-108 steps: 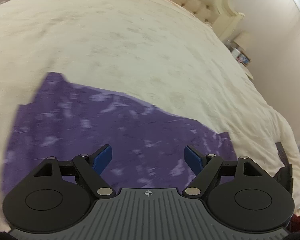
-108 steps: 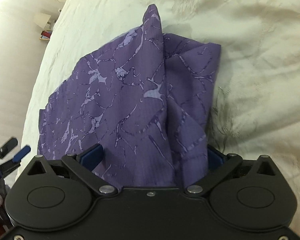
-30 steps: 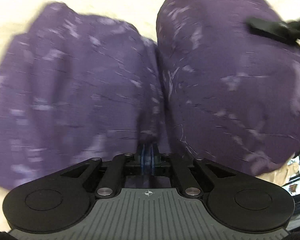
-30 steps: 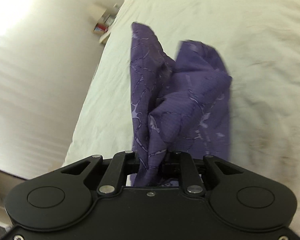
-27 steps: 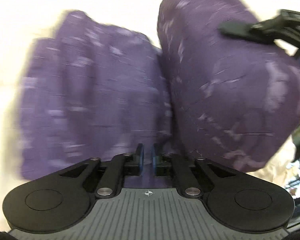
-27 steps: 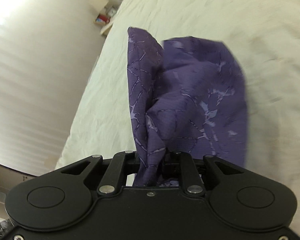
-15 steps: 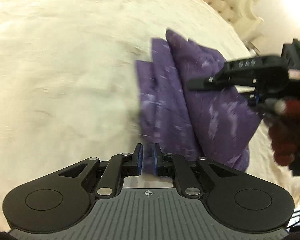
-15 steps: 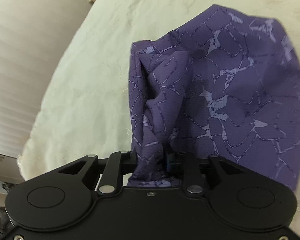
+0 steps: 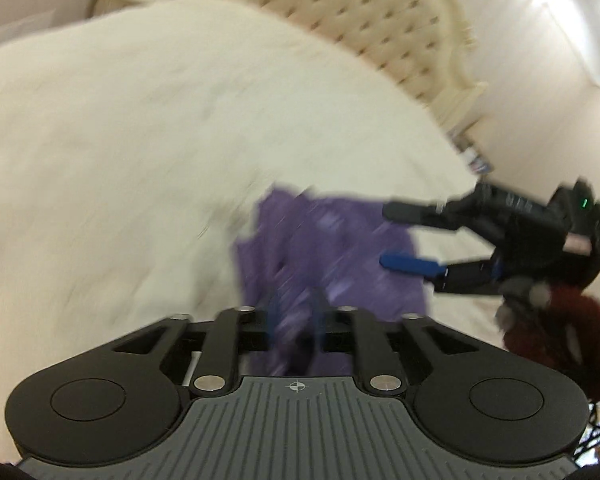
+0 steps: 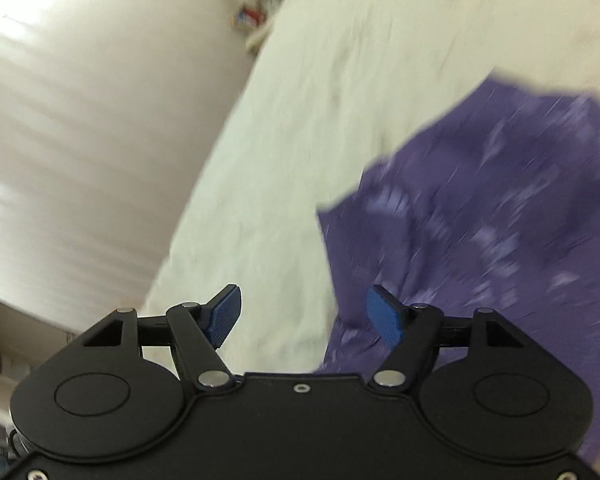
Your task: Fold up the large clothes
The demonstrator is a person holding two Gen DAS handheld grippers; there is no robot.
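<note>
A purple patterned garment [image 9: 328, 248] lies folded in a bunch on the cream bedcover [image 9: 120, 140]. My left gripper [image 9: 296, 320] hovers just before its near edge, blurred by motion. Its jaws are opening, a narrow gap between them, with no cloth pinched. In the left wrist view my right gripper [image 9: 384, 236] reaches in from the right above the cloth, open. In the right wrist view the right gripper [image 10: 306, 312] is opening wide, its blue pads [image 10: 384, 316] bare. The garment [image 10: 480, 220] lies to its right on the bedcover [image 10: 300, 120].
A tufted cream headboard [image 9: 360, 28] stands at the far end of the bed. A dark red sleeve [image 9: 560, 336] holds the right gripper. A pale wall [image 10: 80, 120] runs along the bed's edge, with a small cluttered shelf [image 10: 256, 20] beside it.
The right gripper has let go of the garment and opened wide; the cloth now lies on the bed. The left gripper has pulled back and up from the cloth, its jaws parting slightly.
</note>
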